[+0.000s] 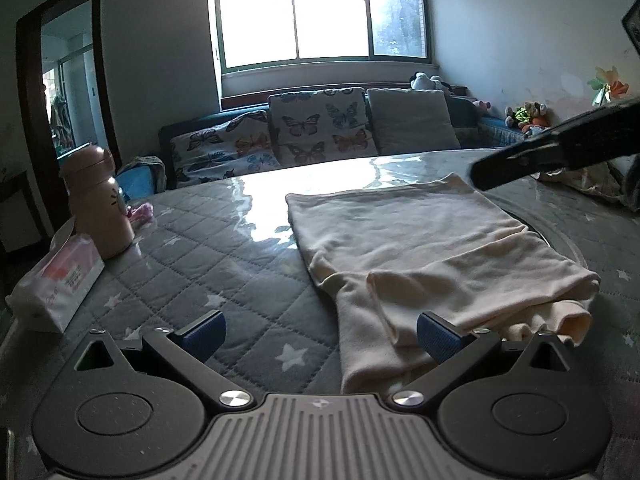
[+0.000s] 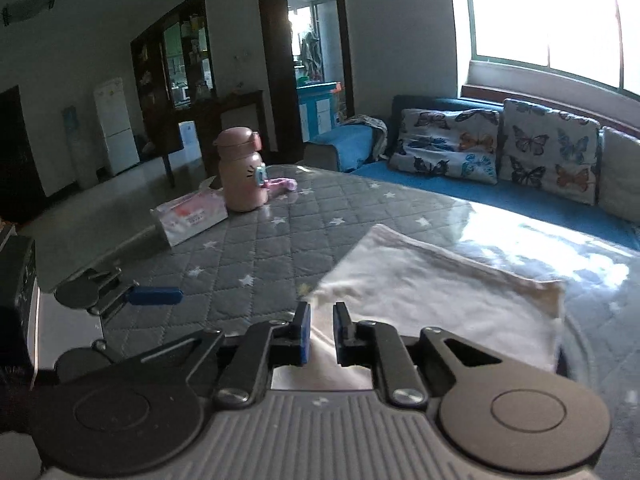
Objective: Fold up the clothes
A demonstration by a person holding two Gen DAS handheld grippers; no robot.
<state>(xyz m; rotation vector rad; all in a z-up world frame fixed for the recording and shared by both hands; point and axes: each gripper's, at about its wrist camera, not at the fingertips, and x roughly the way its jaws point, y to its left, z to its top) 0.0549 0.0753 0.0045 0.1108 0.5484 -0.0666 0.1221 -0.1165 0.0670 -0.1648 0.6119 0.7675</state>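
Note:
A cream garment (image 1: 400,240) lies partly folded on the grey quilted table cover (image 1: 200,264), with one flap doubled over at its near right. My left gripper (image 1: 320,336) stands wide open at the garment's near edge. Its right pad (image 1: 438,340) is over the cloth and its left pad (image 1: 204,332) is over bare cover. My right gripper (image 2: 322,332) hovers over the garment (image 2: 440,292) with only a thin slit between its pads and no cloth in it. From the left wrist it shows as a dark wedge (image 1: 560,148) above the garment's far right corner.
A pink bottle (image 1: 100,204) and a tissue pack (image 1: 60,280) stand at the table's left edge. Another crumpled cloth (image 1: 580,184) lies at the far right. A sofa with butterfly cushions (image 1: 312,128) runs behind the table under the window.

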